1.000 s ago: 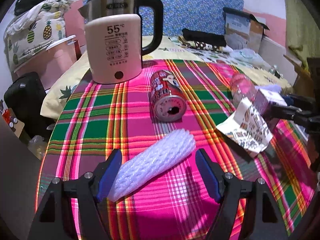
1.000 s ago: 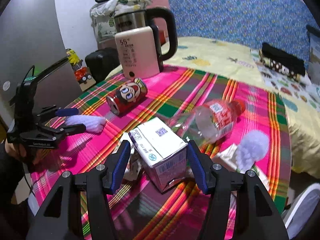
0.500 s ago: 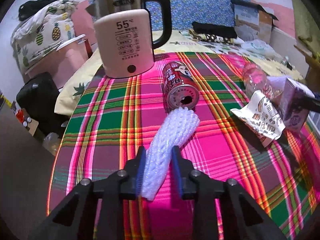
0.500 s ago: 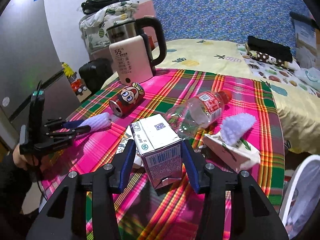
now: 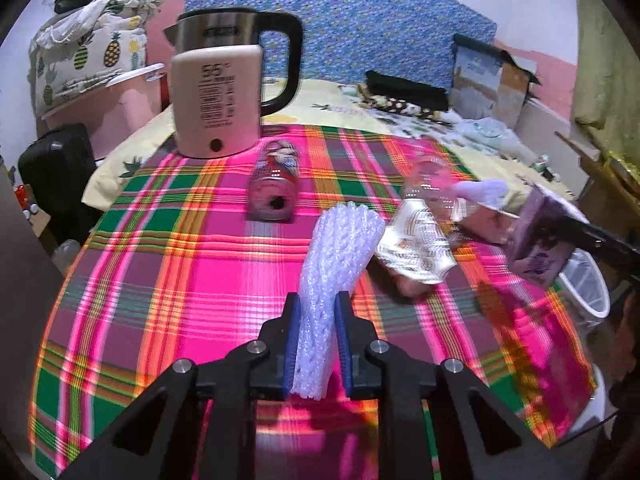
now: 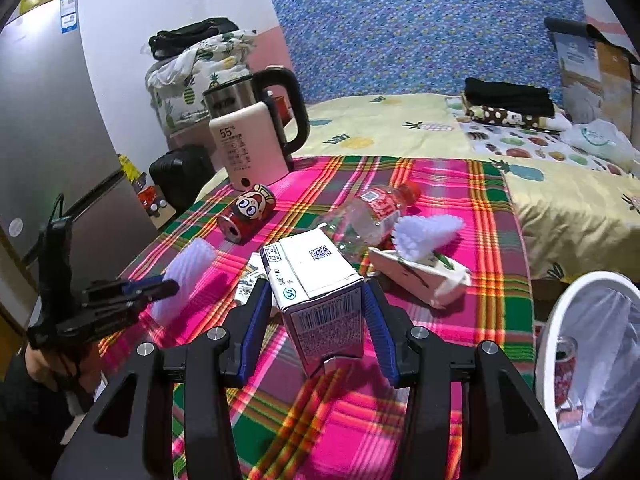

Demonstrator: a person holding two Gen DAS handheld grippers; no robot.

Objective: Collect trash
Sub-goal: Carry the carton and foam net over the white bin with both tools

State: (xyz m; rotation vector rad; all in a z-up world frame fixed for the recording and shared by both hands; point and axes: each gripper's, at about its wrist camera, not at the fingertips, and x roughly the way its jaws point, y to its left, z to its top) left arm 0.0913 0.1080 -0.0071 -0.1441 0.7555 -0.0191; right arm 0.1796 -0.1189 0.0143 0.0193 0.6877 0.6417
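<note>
a: what's each hand-held gripper got right now?

b: the left hand-held gripper (image 5: 316, 344) has its jaws closing on the white foam net sleeve (image 5: 336, 264), pads pinching its near end while the rest sticks out forward above the plaid surface (image 5: 160, 264). the right hand-held gripper (image 6: 316, 332) is clamped on the milk carton (image 6: 316, 292), one pad on each side wall, with the carton held clear of the cloth.

a: how will the sleeve behave?

b: very light and squashy, i'd say. it already caves in where the pads meet it, so it won't slip, but the free end will likely flop. gripping nearer the middle would steady it.

a: and the carton?

b: stiff card, probably empty, so light. its flat walls suit the pads, though hard squeezing could crumple it.

a: what else is left?

b: a red drink can (image 6: 246, 216) lying on its side near the kettle (image 6: 250, 140), a clear plastic bottle (image 6: 372, 212), also lying down, and a crumpled tissue pack (image 6: 420, 276) with another foam piece on it. the can and bottle are round and smooth, so they may roll; take them across the body.

a: where does it go?

b: likely the white bin (image 6: 560, 320) at the surface's right edge, where one can already lies.
</note>
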